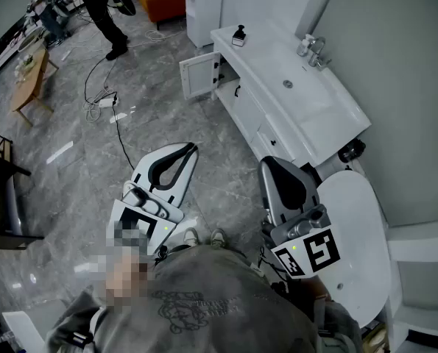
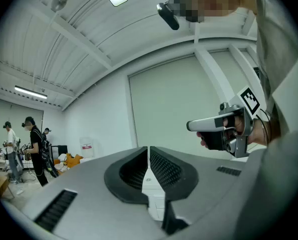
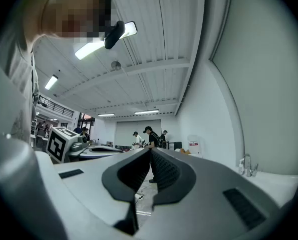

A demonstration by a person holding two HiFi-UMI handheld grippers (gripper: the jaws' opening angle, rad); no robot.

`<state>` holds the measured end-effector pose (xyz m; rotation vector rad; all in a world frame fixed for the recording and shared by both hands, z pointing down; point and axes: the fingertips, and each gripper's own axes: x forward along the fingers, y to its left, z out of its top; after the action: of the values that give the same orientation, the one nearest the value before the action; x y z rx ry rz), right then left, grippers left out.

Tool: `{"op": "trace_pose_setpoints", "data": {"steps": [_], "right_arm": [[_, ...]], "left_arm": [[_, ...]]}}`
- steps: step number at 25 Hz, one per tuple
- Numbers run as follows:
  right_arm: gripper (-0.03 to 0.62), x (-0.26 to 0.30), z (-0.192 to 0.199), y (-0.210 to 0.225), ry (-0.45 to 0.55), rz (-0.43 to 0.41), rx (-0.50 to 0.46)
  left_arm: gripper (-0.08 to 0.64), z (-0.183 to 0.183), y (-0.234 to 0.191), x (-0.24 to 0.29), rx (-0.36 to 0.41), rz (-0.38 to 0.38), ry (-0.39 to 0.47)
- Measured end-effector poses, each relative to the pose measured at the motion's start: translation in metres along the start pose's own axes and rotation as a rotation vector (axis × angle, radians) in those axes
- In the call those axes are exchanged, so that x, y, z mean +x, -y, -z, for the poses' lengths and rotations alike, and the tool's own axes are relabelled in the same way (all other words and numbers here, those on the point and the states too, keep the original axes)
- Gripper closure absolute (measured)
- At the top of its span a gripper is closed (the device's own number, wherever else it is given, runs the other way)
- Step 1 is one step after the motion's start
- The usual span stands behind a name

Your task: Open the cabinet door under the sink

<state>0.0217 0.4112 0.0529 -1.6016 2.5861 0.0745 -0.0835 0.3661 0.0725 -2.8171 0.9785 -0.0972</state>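
Note:
A white sink cabinet [image 1: 259, 120] runs along the right wall, with a basin [image 1: 288, 84] and a faucet [image 1: 316, 52] on top. At its far end one cabinet door [image 1: 199, 74] stands swung open; the nearer doors with black handles [image 1: 238, 90] are closed. My left gripper [image 1: 191, 148] hangs shut over the floor, well short of the cabinet, with nothing held. My right gripper [image 1: 267, 162] is shut and empty too, just in front of the cabinet's near end. In the left gripper view the jaws [image 2: 149, 152] meet, pointing up at a wall. The right gripper view shows its jaws [image 3: 150, 153] closed.
A white rounded fixture [image 1: 357, 234] sits at my right. Cables [image 1: 107, 101] trail over the grey marble floor. A wooden table [image 1: 32, 79], an orange sofa [image 1: 165, 2] and people [image 1: 101, 9] are far back. A small black item [image 1: 240, 34] rests on the counter's far end.

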Motion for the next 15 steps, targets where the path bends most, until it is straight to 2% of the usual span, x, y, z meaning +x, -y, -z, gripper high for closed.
{"op": "trace_pose_setpoints", "data": {"steps": [6, 15], "right_arm": [[0.558, 0.005, -0.005, 0.003, 0.019, 0.007, -0.015], [0.558, 0.004, -0.002, 0.011, 0.014, 0.006, -0.021]], "left_arm": [[0.532, -0.006, -0.002, 0.004, 0.028, 0.003, 0.011], [0.532, 0.005, 0.003, 0.011, 0.018, 0.012, -0.018]]}}
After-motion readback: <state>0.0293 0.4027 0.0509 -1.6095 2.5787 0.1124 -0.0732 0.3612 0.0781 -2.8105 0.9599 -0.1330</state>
